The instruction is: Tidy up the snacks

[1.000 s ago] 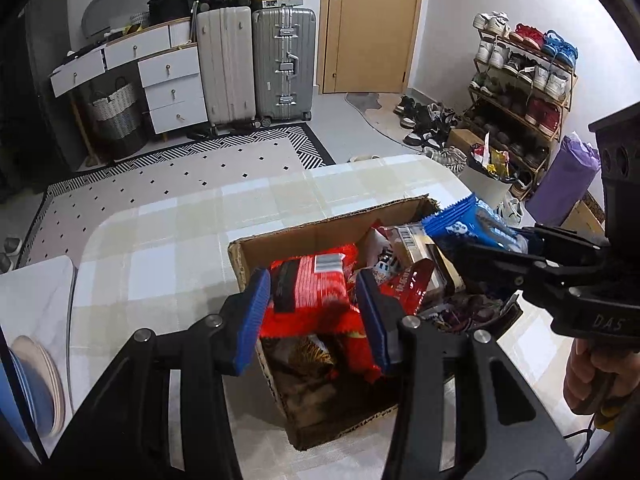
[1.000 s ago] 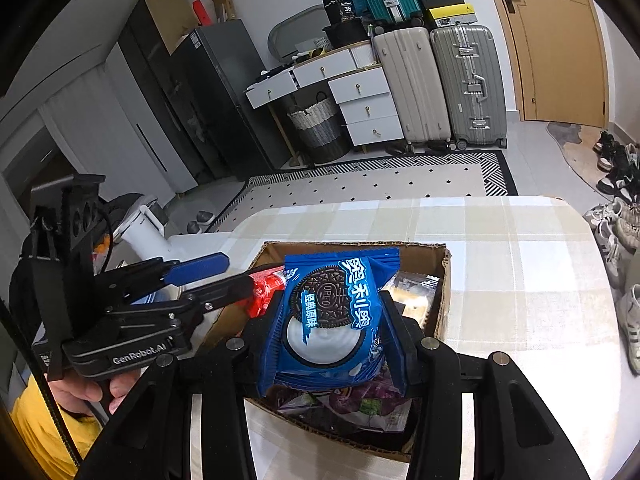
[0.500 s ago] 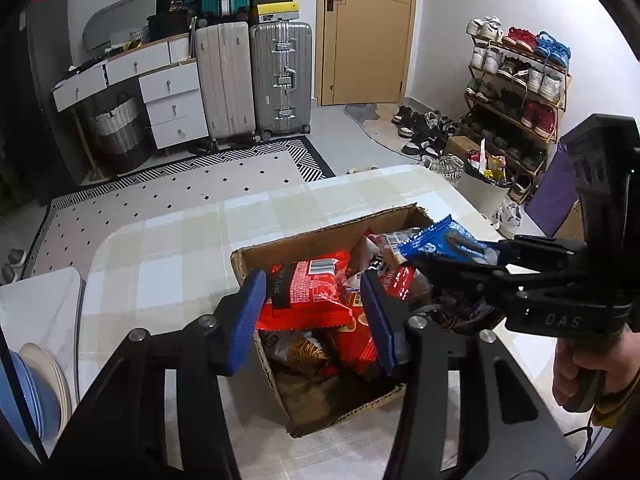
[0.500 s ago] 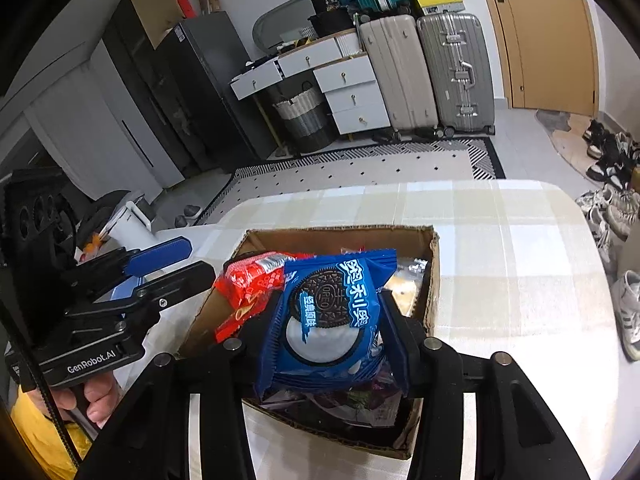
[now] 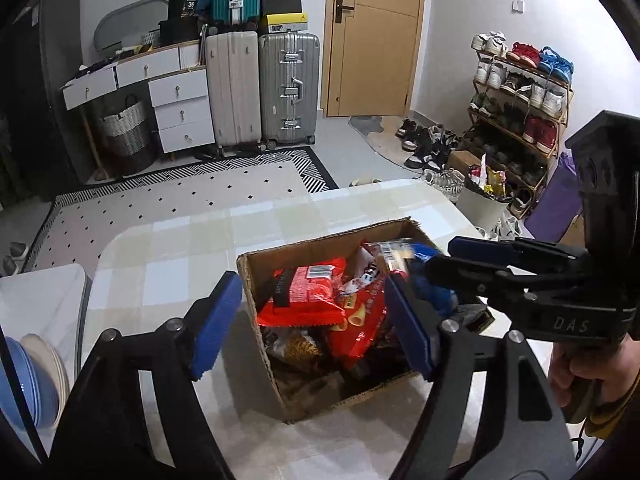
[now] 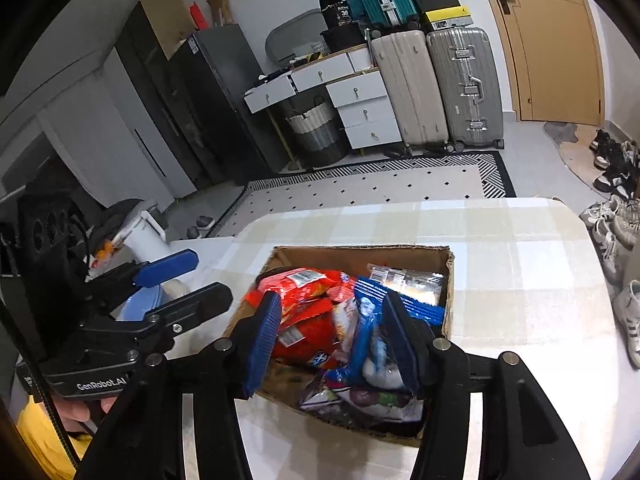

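Observation:
An open cardboard box (image 5: pixel 320 240) (image 6: pixel 360 250) full of snack packs stands on the checked table. A red snack bag (image 5: pixel 304 296) (image 6: pixel 296 308) lies on top of the pile at the box's left. My left gripper (image 5: pixel 312 324) (image 6: pixel 188 284) hovers over the near left corner, its jaws opening wide and touching nothing. A blue cookie pack (image 6: pixel 368 320) sits tilted and blurred in the box's right half. My right gripper (image 6: pixel 332 340) (image 5: pixel 444 258) straddles it with jaws opening; the left pad is clear of the pack.
The table (image 5: pixel 180 264) has bare cloth around the box. A stack of blue and white bowls (image 5: pixel 28 380) (image 6: pixel 140 308) stands at its left end. Suitcases (image 5: pixel 288 88), drawers and a shoe rack (image 5: pixel 520 100) line the room beyond.
The left gripper let go of the red bag, which now rests in the box, and drew back and up. The right jaws spread and the blue cookie pack slid down into the box.

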